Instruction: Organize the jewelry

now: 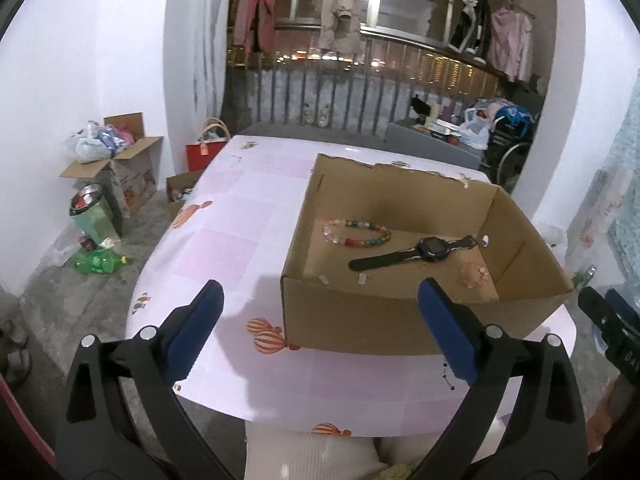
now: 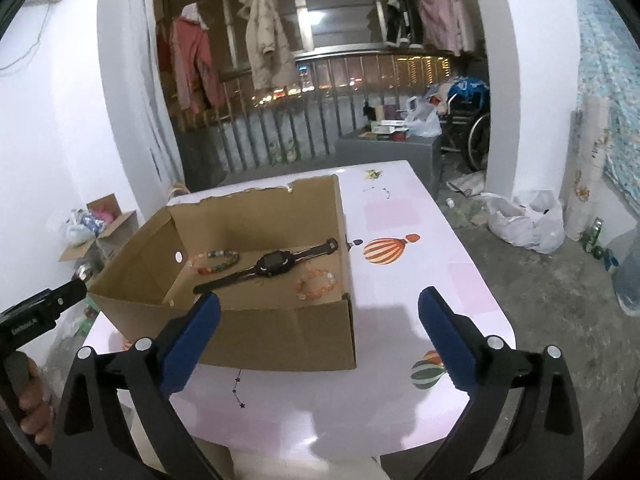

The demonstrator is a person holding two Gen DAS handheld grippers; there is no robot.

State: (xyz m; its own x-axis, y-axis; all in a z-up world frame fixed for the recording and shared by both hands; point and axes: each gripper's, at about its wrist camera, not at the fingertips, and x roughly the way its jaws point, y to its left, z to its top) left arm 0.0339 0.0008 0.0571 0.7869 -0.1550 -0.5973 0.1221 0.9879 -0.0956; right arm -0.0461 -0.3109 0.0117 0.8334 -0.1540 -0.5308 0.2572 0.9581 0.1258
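Note:
An open cardboard box (image 1: 352, 320) stands on the pink table (image 1: 224, 240); it also shows in the right wrist view (image 2: 280, 336). Inside lie a multicoloured bead bracelet (image 1: 357, 232), a black watch (image 1: 416, 254) and a pink-orange bead bracelet (image 1: 474, 274). The right wrist view shows the same watch (image 2: 272, 266), the multicoloured bracelet (image 2: 216, 261) and the orange bracelet (image 2: 316, 283). My left gripper (image 1: 320, 300) is open and empty, held before the box's near wall. My right gripper (image 2: 320, 308) is open and empty near the box's right front corner.
The table (image 2: 420, 280) has balloon prints. On the floor at the left are cardboard boxes (image 1: 120, 168), a bin (image 1: 94, 216) and a green bottle (image 1: 100, 260). A white bag (image 2: 528, 220) lies on the floor at the right. A railing with hung clothes is behind.

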